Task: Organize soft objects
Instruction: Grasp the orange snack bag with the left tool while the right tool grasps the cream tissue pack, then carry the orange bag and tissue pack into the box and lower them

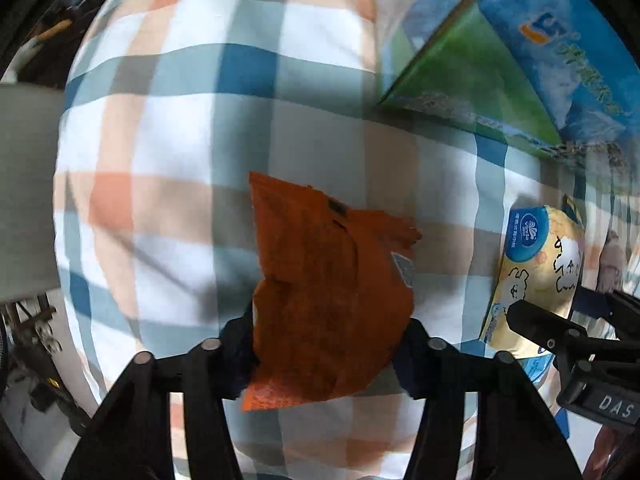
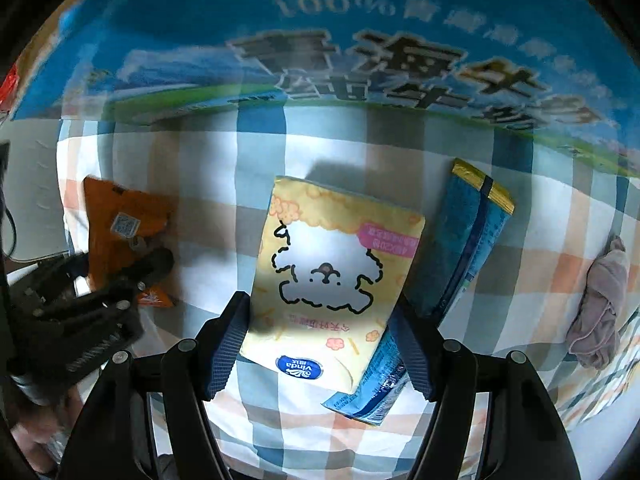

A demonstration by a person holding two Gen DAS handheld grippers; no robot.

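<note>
My left gripper (image 1: pixel 326 344) is shut on a crumpled orange snack bag (image 1: pixel 324 280) and holds it over the plaid cloth (image 1: pixel 168 128). My right gripper (image 2: pixel 320 344) is shut on a yellow Vinda tissue pack (image 2: pixel 332 272) with a white dog drawing. A blue snack packet (image 2: pixel 460 248) lies partly under the tissue pack, to its right. The tissue pack (image 1: pixel 536 276) and the right gripper (image 1: pixel 568 340) show at the right edge of the left wrist view. The orange bag (image 2: pixel 120 232) and the left gripper (image 2: pixel 92 300) show at the left of the right wrist view.
A large blue and green printed carton (image 2: pixel 360 48) stands at the back edge of the cloth and also shows in the left wrist view (image 1: pixel 520 60). A crumpled pinkish-grey cloth (image 2: pixel 600 300) lies at the right. The cloth's left edge drops to a floor (image 1: pixel 36 380).
</note>
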